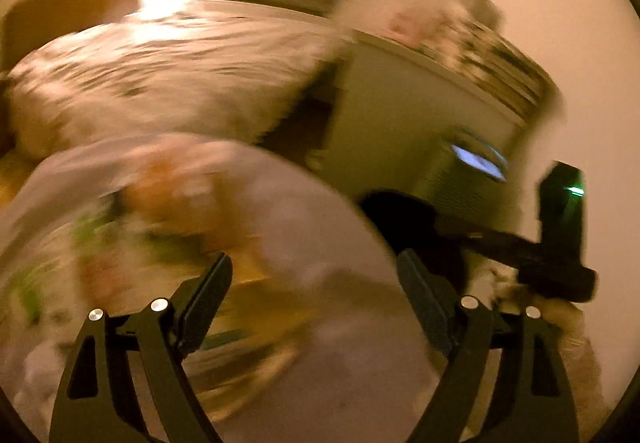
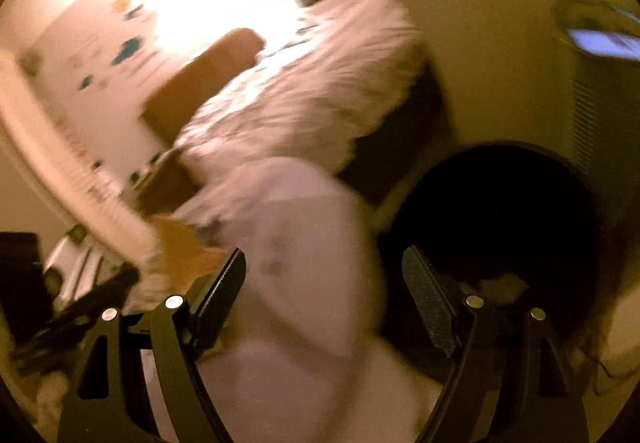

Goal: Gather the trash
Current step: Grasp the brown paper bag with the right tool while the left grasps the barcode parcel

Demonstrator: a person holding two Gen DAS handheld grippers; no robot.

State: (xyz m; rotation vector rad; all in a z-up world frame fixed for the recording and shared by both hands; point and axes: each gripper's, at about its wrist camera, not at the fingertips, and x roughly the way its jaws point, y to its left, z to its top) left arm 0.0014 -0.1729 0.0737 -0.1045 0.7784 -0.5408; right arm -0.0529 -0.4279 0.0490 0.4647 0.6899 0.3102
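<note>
Both views are blurred by motion. A pale translucent trash bag [image 1: 224,227] holding mixed orange, green and yellow rubbish fills the lower left of the left wrist view. My left gripper [image 1: 316,283] is open, its fingers either side of the bag's near surface. The bag also shows in the right wrist view [image 2: 296,243], between the open fingers of my right gripper [image 2: 324,275]. A round dark bin opening [image 2: 492,219] lies just right of the bag. The other gripper's black body [image 1: 560,235] shows at right in the left wrist view.
A bed with a crumpled white duvet [image 1: 160,75] lies behind the bag. A pale cylindrical appliance with a lit screen [image 1: 476,159] stands by a white cabinet. A white radiator [image 2: 80,171] and wall map [image 2: 120,55] are at the left in the right wrist view.
</note>
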